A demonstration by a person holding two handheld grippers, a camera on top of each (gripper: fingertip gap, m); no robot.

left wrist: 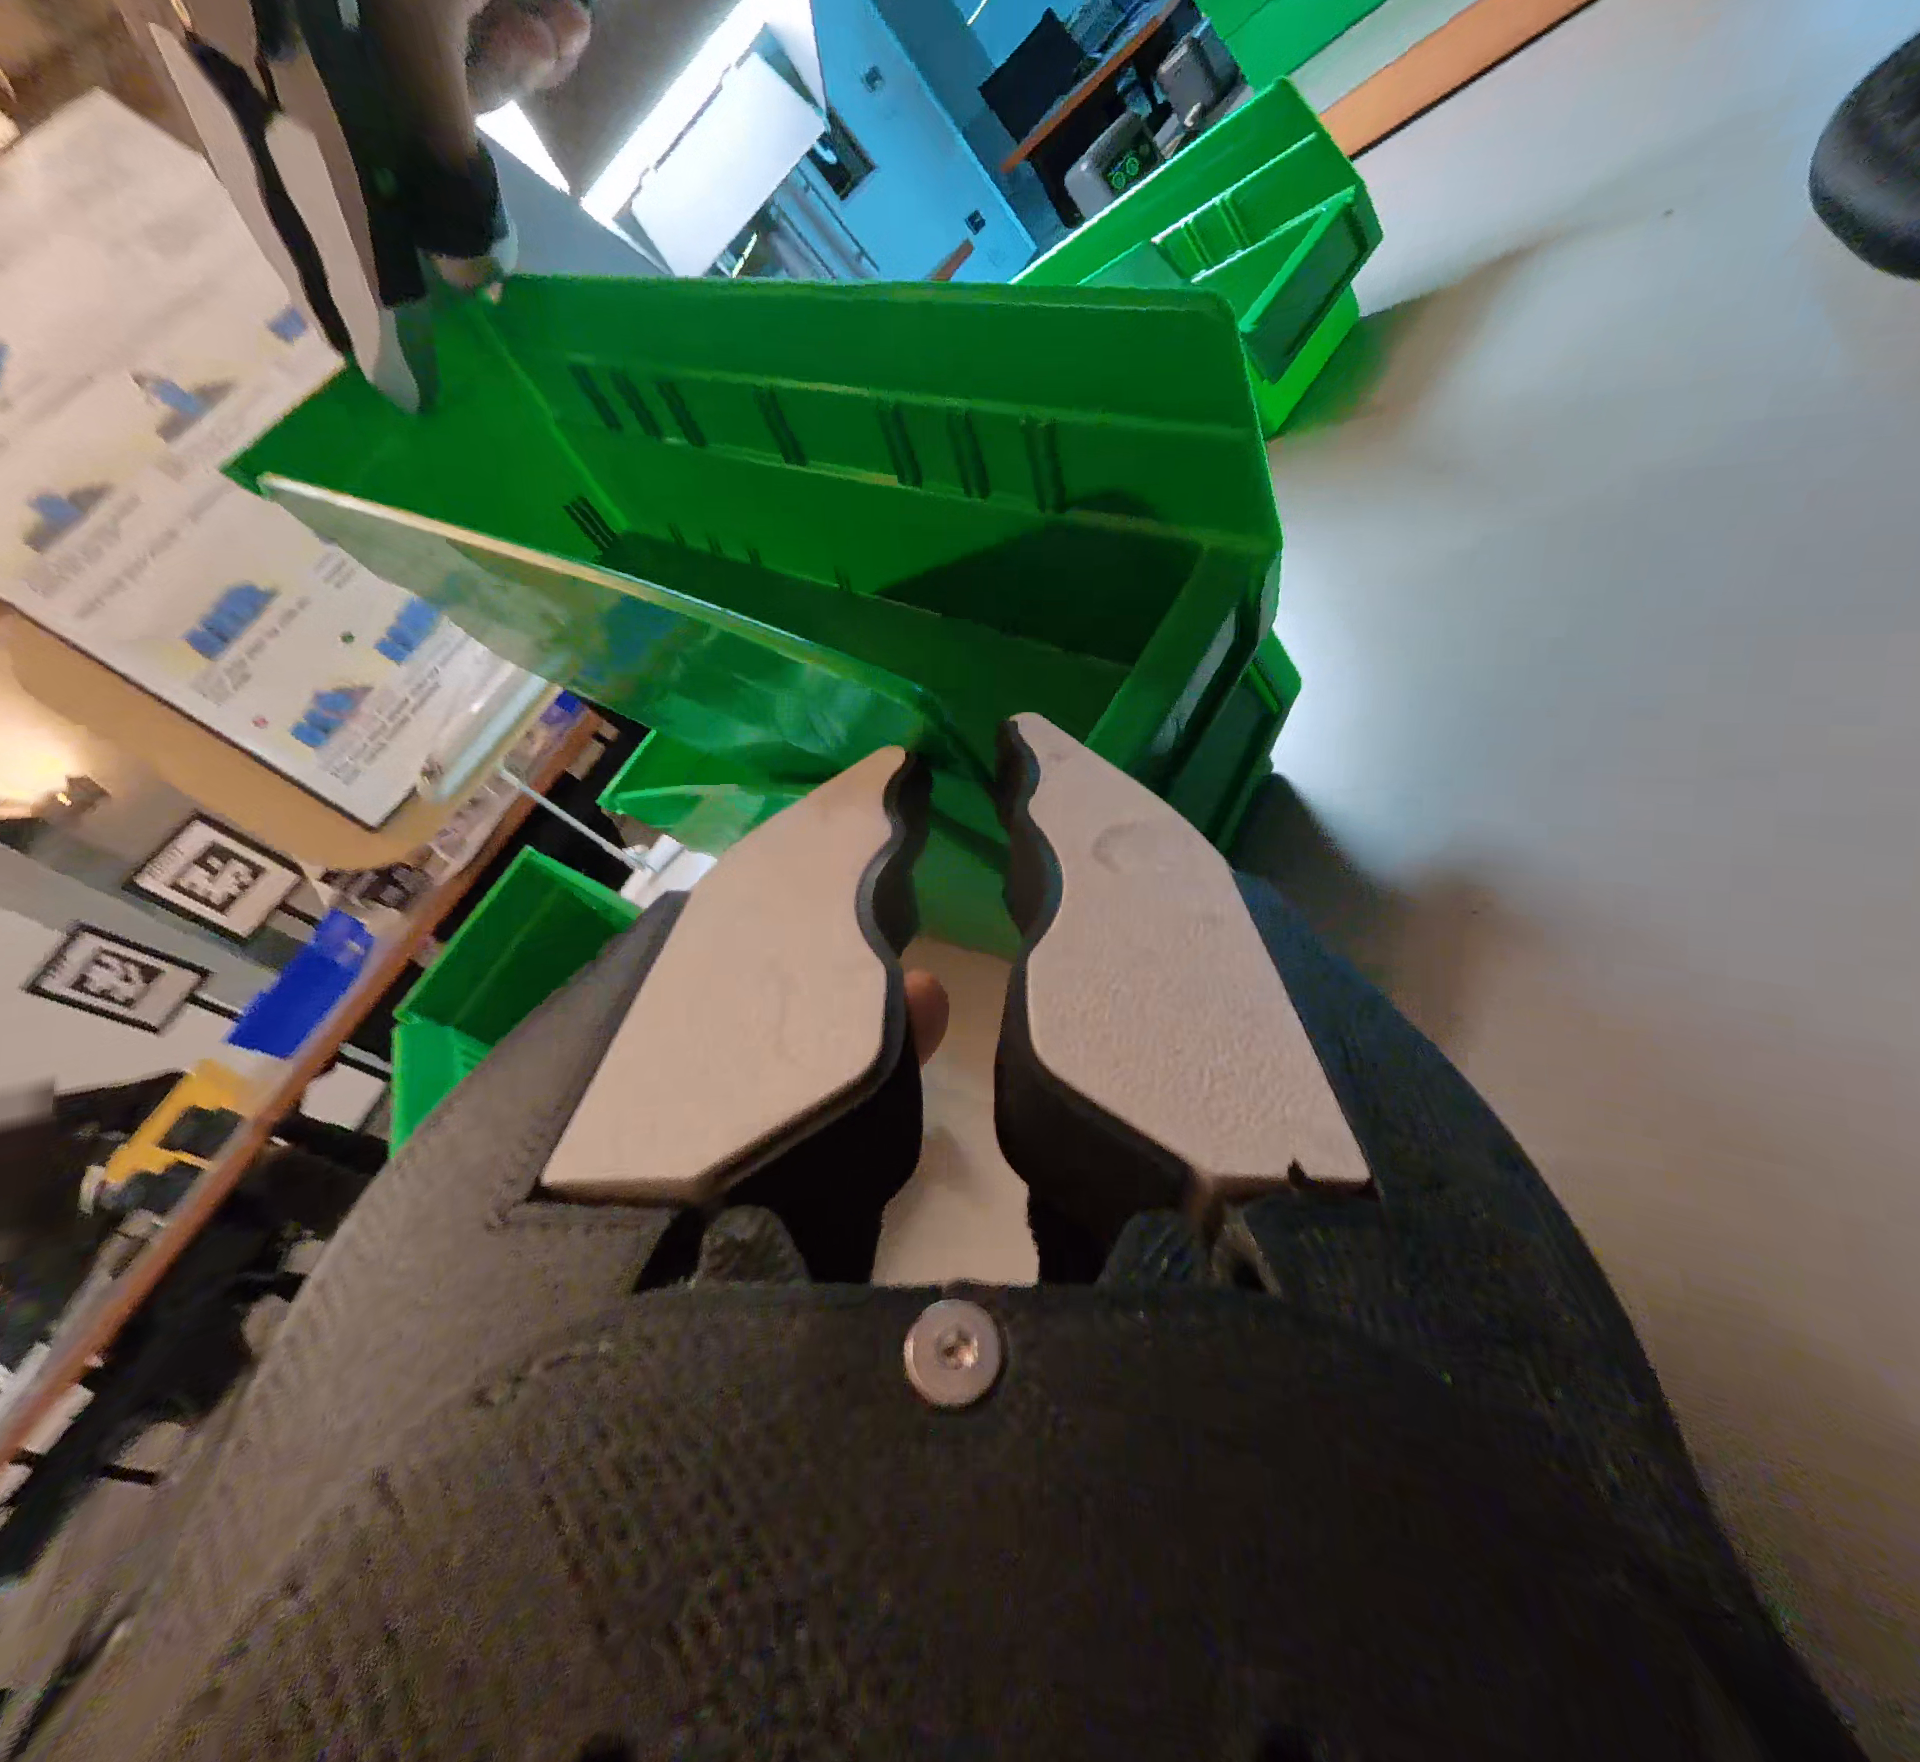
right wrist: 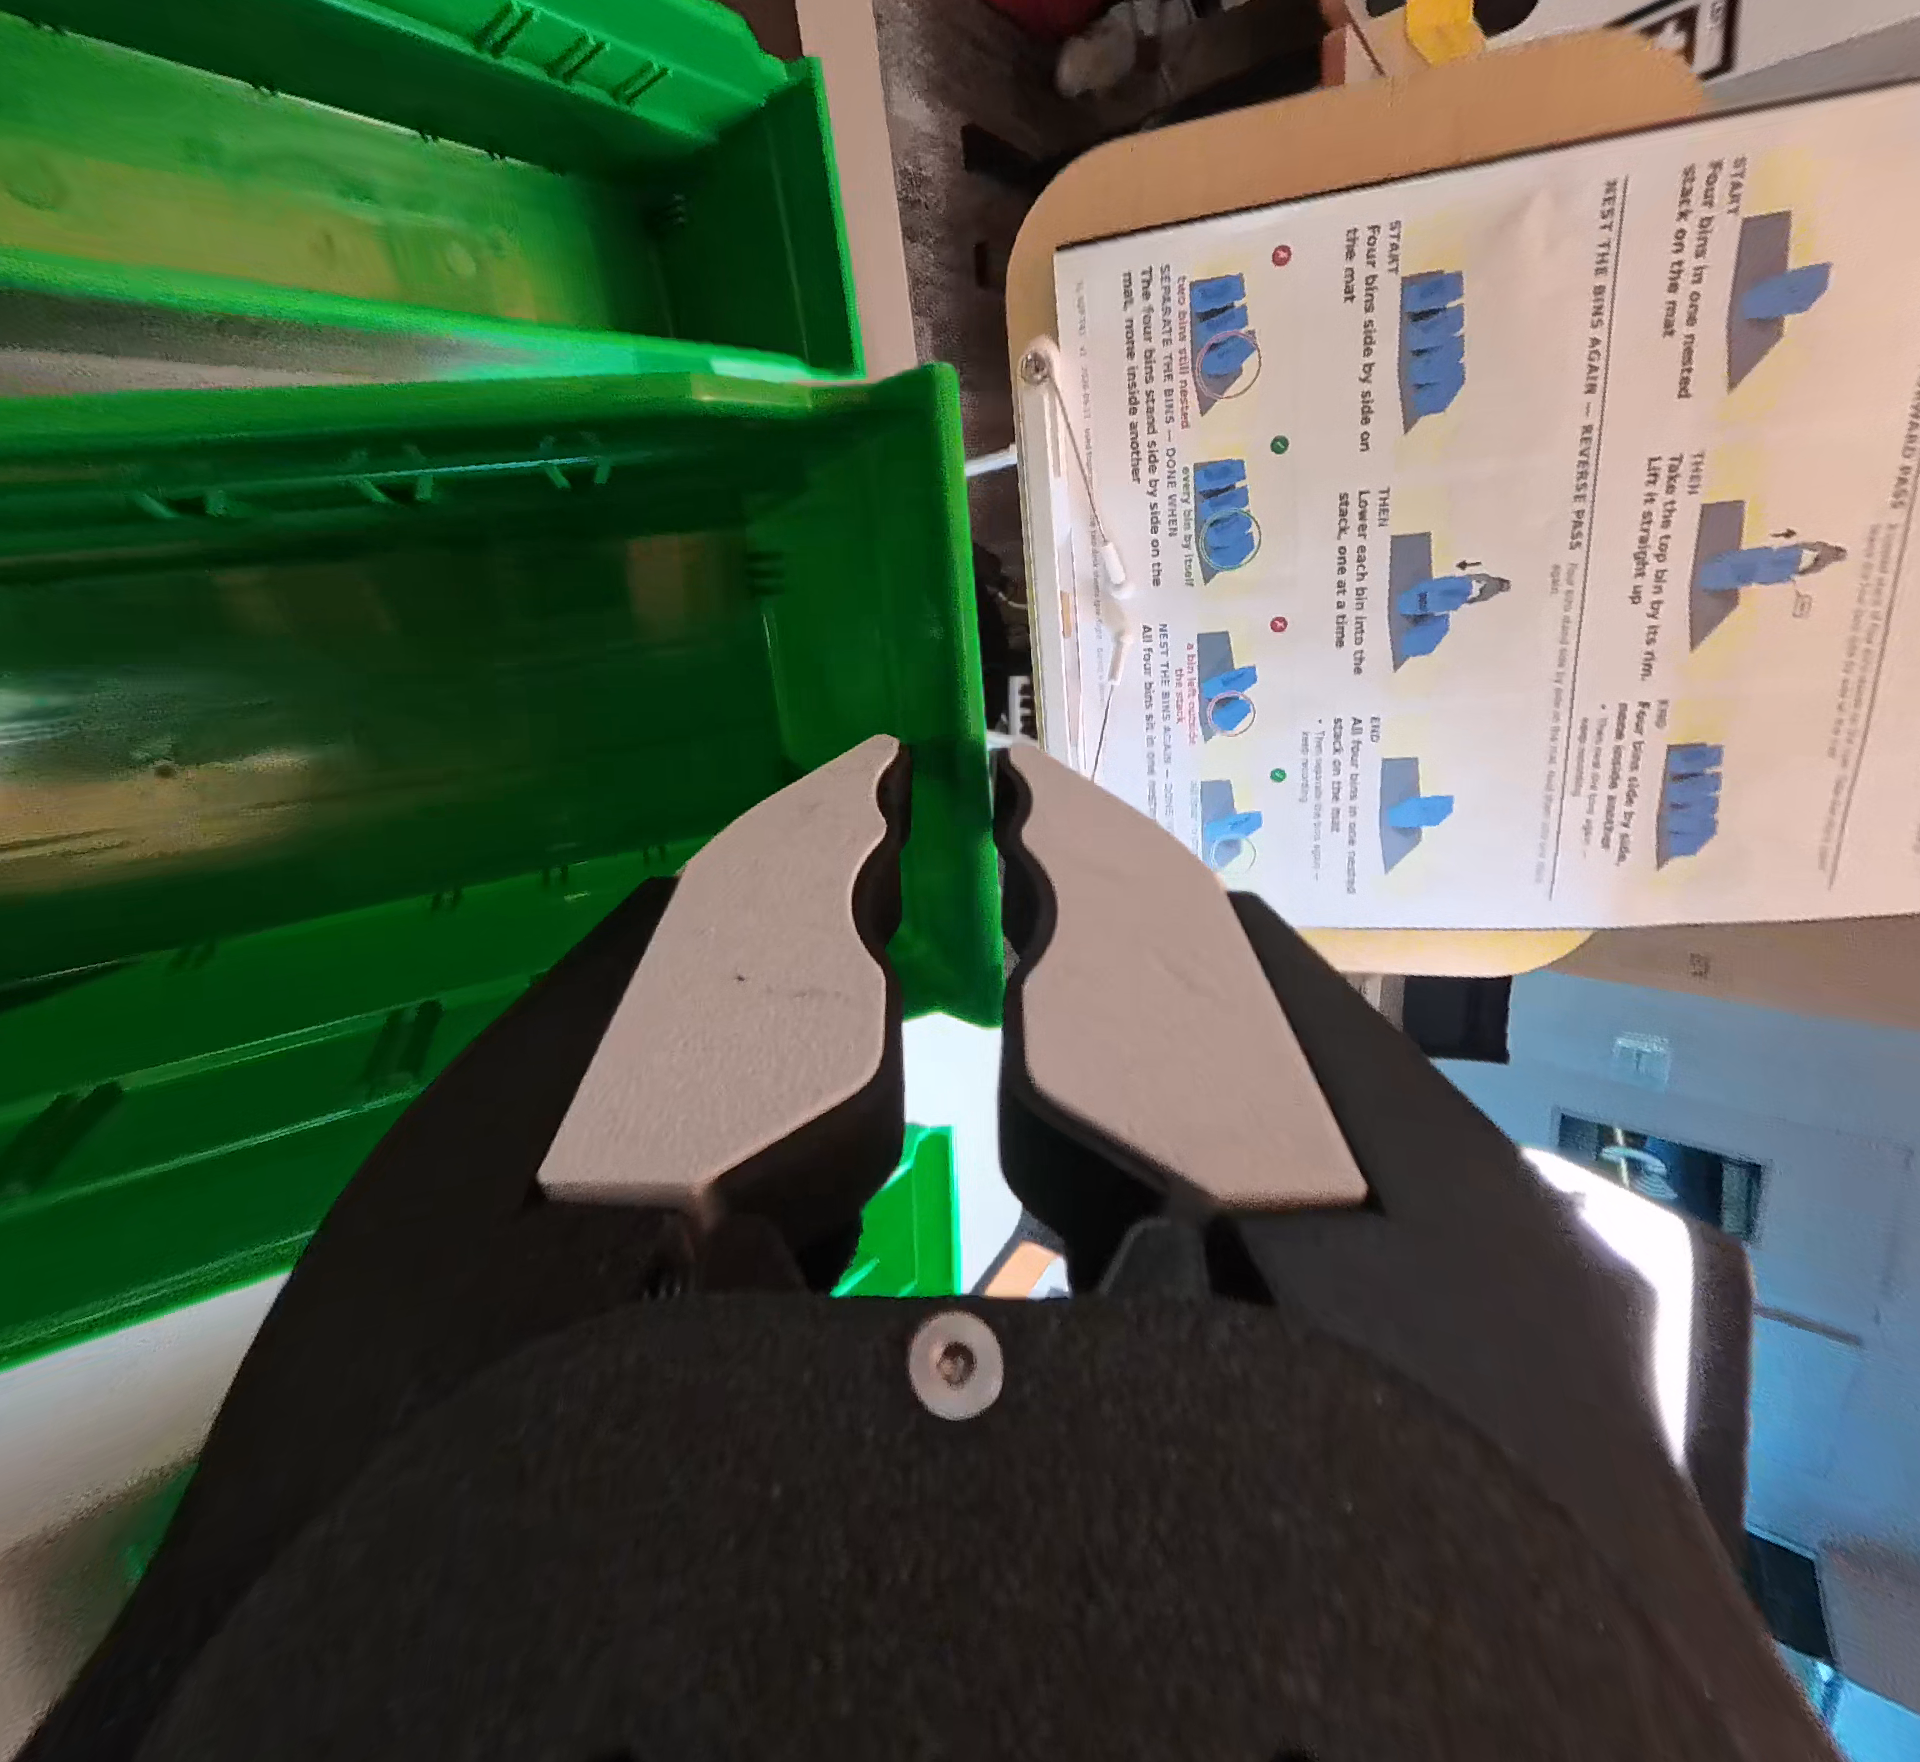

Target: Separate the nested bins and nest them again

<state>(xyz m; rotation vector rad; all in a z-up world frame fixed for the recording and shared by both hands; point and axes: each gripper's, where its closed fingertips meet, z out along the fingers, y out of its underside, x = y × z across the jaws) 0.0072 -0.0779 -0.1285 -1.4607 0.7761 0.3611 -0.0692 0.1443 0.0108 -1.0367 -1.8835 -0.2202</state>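
White table (left wrist: pixel 1610 673) in a workshop. A green bin (left wrist: pixel 883 424), tilted above the table, is clamped at opposite rim corners by the left gripper (left wrist: pixel 956 762) and right gripper (right wrist: pixel 948 767). More green bins (left wrist: pixel 1268 247) stand beyond; an instruction sheet (right wrist: pixel 1507 517) hangs nearby.

White tabletop (left wrist: pixel 1558 621), wood-edged, green bins (left wrist: pixel 1247 258) resting on it
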